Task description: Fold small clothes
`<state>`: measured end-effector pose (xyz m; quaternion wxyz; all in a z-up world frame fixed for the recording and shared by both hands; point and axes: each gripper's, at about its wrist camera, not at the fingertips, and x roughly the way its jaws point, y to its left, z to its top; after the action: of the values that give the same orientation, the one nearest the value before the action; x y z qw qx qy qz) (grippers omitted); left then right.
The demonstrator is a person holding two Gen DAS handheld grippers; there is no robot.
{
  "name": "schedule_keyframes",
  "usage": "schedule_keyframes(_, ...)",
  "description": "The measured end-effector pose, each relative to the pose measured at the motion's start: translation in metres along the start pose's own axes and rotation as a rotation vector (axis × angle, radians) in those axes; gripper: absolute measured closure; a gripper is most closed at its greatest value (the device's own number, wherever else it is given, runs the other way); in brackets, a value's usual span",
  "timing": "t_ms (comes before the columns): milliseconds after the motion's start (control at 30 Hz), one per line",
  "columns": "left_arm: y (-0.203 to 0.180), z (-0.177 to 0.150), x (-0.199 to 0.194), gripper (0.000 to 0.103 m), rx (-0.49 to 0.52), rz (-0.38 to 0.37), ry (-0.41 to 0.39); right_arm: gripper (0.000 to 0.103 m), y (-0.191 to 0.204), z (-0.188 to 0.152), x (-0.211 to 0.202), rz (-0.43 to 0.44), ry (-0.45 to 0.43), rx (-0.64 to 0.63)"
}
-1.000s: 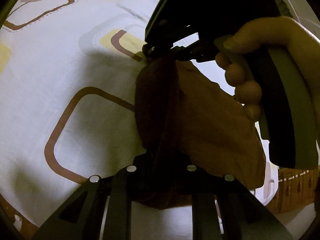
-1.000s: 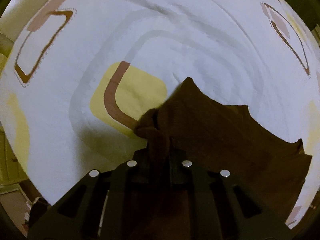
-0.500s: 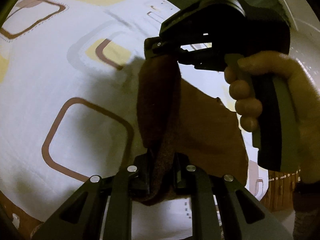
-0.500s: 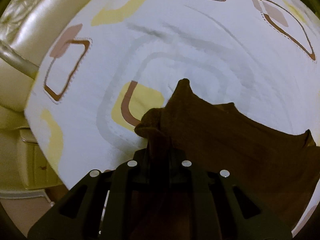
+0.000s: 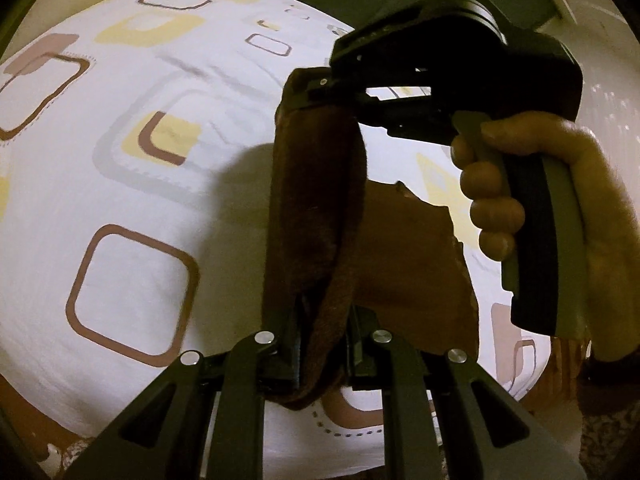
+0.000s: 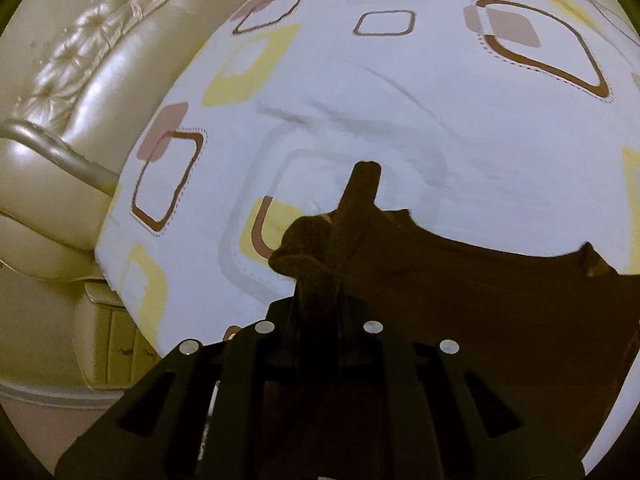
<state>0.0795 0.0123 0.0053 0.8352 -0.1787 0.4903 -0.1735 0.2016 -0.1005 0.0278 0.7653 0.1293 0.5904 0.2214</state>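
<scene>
A small brown garment (image 5: 316,216) hangs stretched in the air between both grippers, above a white bed sheet. My left gripper (image 5: 322,340) is shut on one bunched edge of it at the bottom of the left wrist view. The right gripper (image 5: 320,92), held by a hand (image 5: 532,200), pinches the opposite edge higher up in that view. In the right wrist view the right gripper (image 6: 318,304) is shut on a gathered corner of the brown garment (image 6: 460,292), which spreads to the right and hides the sheet below it.
The white bed sheet (image 5: 132,184) with brown and yellow rounded squares lies under everything. A cream tufted leather headboard (image 6: 68,92) borders the bed sheet (image 6: 360,112) on the left of the right wrist view. A brown floor (image 5: 24,404) shows past the bed's near edge.
Both grippers have risen with the garment, and more of the bed shows below. The right gripper has moved away from the left, stretching the cloth; the headboard has come into the right wrist view.
</scene>
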Motion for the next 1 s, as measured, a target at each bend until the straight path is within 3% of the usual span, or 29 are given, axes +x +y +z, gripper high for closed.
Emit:
schedule_keyframes(500, -0.068, -0.011, 0.034, 0.088, 0.124, 0.03, 0.03, 0.092, -0.085, -0.023, -0.058, 0.105, -0.095, 0.089)
schedule_keyframes(1000, -0.13, -0.031, 0.069, 0.088, 0.227, 0.093, 0.063, 0.092, -0.157, -0.047, -0.079, 0.163, -0.139, 0.158)
